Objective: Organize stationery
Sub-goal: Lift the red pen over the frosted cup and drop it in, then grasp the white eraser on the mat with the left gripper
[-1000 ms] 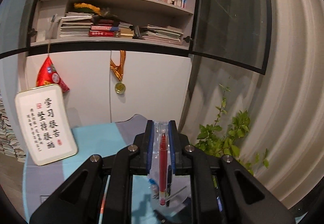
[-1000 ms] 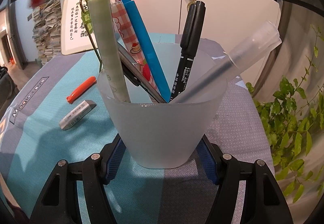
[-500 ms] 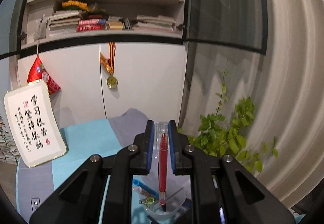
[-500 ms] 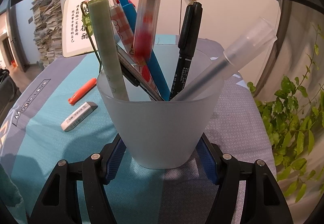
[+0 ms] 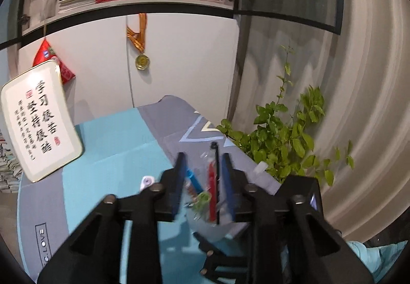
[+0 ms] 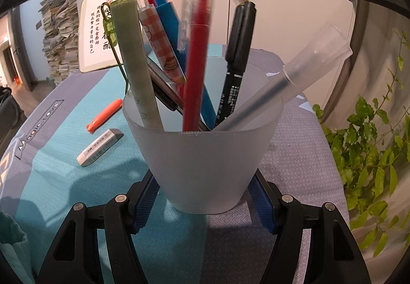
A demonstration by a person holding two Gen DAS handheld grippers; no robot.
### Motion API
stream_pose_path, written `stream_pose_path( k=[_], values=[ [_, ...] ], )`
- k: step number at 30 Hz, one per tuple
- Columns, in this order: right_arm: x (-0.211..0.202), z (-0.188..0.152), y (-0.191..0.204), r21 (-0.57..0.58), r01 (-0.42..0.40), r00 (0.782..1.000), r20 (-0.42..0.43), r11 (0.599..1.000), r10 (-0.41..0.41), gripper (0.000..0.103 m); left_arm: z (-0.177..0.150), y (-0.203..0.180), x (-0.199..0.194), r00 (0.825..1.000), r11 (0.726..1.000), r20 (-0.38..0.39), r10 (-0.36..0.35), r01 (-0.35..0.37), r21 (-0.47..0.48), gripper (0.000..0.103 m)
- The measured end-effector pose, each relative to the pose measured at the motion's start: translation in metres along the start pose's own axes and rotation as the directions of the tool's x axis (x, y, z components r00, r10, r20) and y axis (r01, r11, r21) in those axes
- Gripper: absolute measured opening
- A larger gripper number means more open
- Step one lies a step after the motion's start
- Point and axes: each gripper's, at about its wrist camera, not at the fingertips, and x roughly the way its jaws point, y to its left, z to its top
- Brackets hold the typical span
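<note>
— Where do we have the red pen?

— Standing in the frosted cup, among the black marker, the blue pen and the green ruler. Our left gripper is spreading its jaws, and the pen sits loose between them.

— And our right gripper?

— Clamped on the cup's base. An eraser and an orange cap lie on the tablecloth beside it.
</note>
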Motion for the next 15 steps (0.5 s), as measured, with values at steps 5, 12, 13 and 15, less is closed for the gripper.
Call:
stream_pose_path(
  k=[5, 12, 13, 15],
  values=[
    [0.000, -0.001, 0.001, -0.002, 0.003, 1.000, 0.001, 1.000, -0.003, 0.069, -0.012, 0.026, -0.027, 0.998, 0.998, 0.018, 0.068, -0.068, -0.008, 0.038],
    [-0.001, -0.001, 0.004, -0.006, 0.009, 1.000, 0.000, 1.000, -0.009, 0.069, -0.062, 0.066, -0.010, 0.980, 0.991, -0.152, 0.132, -0.133, 0.003, 0.037],
    [-0.001, -0.001, 0.005, -0.008, 0.010, 1.000, 0.000, 1.000, -0.010, 0.069, -0.071, 0.072, 0.000, 0.971, 0.992, -0.205, 0.121, -0.126, -0.014, 0.037],
    [-0.001, -0.001, 0.006, -0.010, 0.014, 1.000, -0.001, 1.000, -0.014, 0.069, -0.082, 0.078, 0.013, 0.962, 0.992, -0.251, 0.111, -0.123, -0.032, 0.037]
  ],
)
